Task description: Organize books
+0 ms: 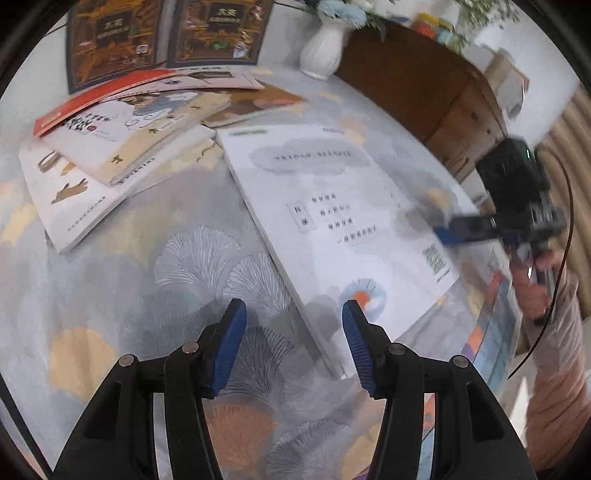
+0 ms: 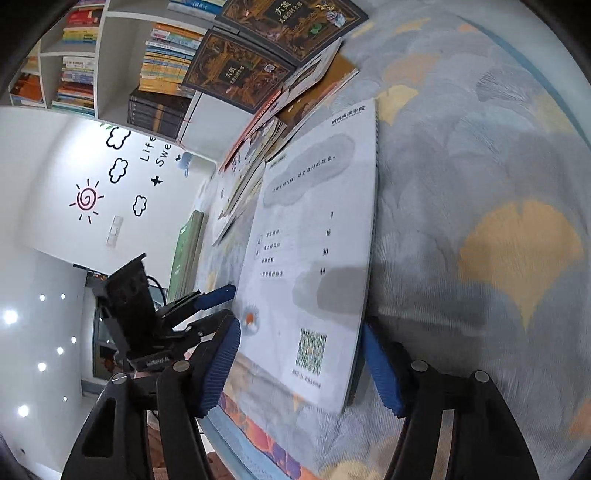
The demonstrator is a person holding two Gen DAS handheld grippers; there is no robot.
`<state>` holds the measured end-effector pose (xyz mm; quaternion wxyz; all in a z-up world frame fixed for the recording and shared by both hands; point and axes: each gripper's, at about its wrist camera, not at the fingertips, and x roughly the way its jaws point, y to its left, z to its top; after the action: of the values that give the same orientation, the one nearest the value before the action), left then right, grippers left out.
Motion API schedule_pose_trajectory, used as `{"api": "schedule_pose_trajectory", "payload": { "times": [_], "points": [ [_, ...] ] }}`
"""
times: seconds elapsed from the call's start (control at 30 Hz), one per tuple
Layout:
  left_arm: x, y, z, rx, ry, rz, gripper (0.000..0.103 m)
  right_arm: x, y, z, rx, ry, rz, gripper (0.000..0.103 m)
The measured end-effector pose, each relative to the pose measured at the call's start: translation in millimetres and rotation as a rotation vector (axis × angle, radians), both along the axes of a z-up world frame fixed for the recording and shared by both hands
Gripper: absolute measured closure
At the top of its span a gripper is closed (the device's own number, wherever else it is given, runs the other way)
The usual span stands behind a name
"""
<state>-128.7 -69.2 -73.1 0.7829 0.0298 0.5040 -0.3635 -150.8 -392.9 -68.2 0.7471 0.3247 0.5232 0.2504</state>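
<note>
Left wrist view: soft tablecloth (image 1: 122, 266) printed with ginkgo fans; flat white book (image 1: 332, 221) lying back-cover up near the table edge; two dark ornate books (image 1: 162, 33) propped behind. Left gripper (image 1: 294, 341), tilted downward, jaws apart and empty over the book's corner. Right gripper (image 2: 300, 363), jaws apart, straddles the book's near edge, ribbed blue pads (image 2: 380, 369) not touching.

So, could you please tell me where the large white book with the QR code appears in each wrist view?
Left wrist view: the white book lies right of centre, its near corner just ahead of the jaws.
Right wrist view: the white book fills the centre, its near edge between the open jaws.
Shared landmark: the two dark books.
</note>
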Motion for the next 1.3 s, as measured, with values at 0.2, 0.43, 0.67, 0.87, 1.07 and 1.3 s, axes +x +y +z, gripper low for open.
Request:
{"api": "schedule_pose_trajectory", "payload": {
  "times": [0.2, 0.43, 0.67, 0.87, 1.07, 1.3],
  "points": [
    [-3, -3, -2, 0.028, -0.027, 0.011, 0.05, 10, -18, -16, 0.044, 0.022, -0.109, 0.084],
    [-6, 12, 5, 0.074, 0.039, 0.067, 0.05, 14, 10, 66, 0.048, -0.068, -0.095, 0.095],
    [-13, 92, 31, -0.013, 0.022, 0.199, 0.05, 51, 154, 151, -0.295, -0.176, 0.145, 0.094],
    [-29, 165, 36, -0.049, 0.012, 0.286, 0.05, 64, 275, 111, -0.489, -0.214, 0.252, 0.092],
    [-33, 202, 24, -0.045, 0.025, 0.352, 0.05, 66, 334, 42, -0.514, -0.128, 0.374, 0.086],
    [-21, 187, 13, -0.062, 0.046, 0.347, 0.05, 70, 318, 23, -0.387, -0.062, 0.356, 0.089]
  ]
}}
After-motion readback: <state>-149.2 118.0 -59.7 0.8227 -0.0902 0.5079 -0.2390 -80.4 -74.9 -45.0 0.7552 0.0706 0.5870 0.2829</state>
